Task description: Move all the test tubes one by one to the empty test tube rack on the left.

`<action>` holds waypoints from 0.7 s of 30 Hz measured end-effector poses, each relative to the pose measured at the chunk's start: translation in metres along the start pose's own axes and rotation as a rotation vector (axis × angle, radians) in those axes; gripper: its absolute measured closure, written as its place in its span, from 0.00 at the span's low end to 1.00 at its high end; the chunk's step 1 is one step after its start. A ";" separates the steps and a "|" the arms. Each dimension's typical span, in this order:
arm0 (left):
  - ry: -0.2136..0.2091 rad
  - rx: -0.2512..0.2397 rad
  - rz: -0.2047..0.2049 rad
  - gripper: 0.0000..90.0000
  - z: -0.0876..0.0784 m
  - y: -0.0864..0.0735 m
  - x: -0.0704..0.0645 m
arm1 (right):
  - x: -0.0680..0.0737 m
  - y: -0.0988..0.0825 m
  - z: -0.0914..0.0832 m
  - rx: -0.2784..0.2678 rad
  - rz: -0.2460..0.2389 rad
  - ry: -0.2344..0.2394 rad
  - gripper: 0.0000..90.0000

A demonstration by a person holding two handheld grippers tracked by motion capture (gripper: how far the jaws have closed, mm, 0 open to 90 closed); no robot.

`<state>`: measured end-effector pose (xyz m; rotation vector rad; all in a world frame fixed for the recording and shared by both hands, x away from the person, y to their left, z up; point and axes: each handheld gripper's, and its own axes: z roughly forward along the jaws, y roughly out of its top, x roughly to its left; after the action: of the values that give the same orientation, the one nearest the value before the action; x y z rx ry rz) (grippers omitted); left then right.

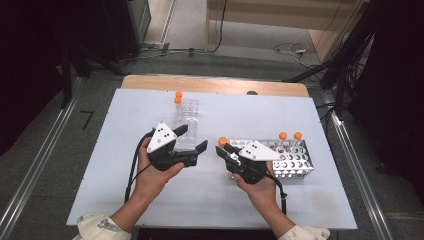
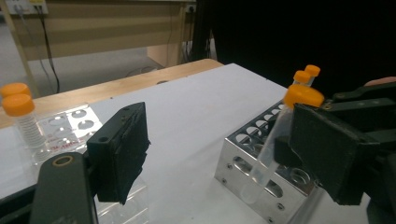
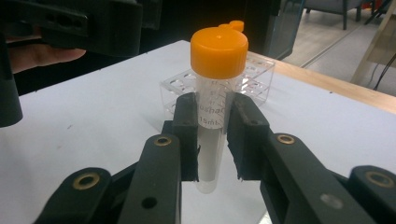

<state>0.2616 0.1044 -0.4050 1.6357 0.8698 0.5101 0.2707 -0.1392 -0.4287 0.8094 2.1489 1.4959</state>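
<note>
We see the right gripper pinching a clear centrifuge tube with an orange screw cap, its two black pads pressed against the tube's sides just below the cap. In the right gripper view the tube stands upright between the jaws, above the white table, with print on its wall that we cannot fully read. In the high view the held tube sits just beside the left end of the metal tube rack, where two more orange-capped tubes stand at the far side. The left gripper hovers with its jaws spread wide and nothing between them, close to the clear plastic rack, which holds two capped tubes at its far end. The two grippers are near each other at the table's middle.
</note>
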 end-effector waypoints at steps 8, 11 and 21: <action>-0.105 0.002 0.009 0.29 0.004 -0.002 -0.007 | 0.007 -0.001 0.016 0.036 0.002 0.026 0.80; -0.113 0.003 0.007 0.32 0.005 -0.002 -0.008 | 0.010 -0.001 0.020 0.039 -0.009 0.042 0.80; -0.101 0.026 0.037 0.35 0.010 -0.008 -0.008 | 0.023 0.001 0.028 0.044 -0.024 0.078 0.80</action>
<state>0.2618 0.0920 -0.4148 1.6892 0.7752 0.4394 0.2708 -0.1040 -0.4371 0.7483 2.2477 1.4965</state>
